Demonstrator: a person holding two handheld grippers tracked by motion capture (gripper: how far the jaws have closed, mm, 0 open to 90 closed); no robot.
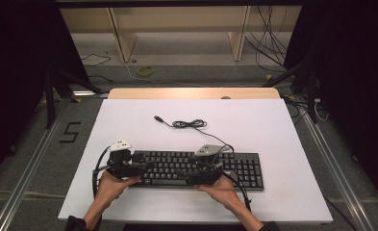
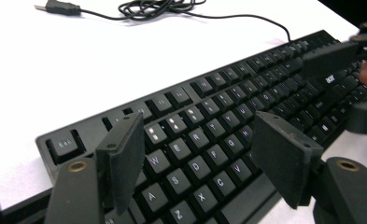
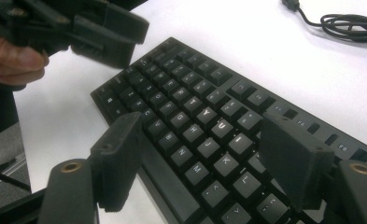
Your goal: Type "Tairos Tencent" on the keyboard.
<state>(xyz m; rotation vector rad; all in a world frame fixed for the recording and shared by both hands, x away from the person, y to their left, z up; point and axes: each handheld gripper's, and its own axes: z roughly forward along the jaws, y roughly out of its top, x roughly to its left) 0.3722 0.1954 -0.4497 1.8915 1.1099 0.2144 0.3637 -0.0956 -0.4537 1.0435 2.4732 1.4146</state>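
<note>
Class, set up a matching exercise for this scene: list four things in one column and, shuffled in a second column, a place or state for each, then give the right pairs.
Things:
1. keyboard
2. USB plug
3. left gripper
4. cable coil

Places or states:
A. bunched on the table behind the keyboard
B. open, over the keyboard's left end
C. lying loose on the white table, at the cable's far end
D. flat on the table's near part, under both grippers

Pairs: 1-D, 2-C, 3-B, 4-A
</note>
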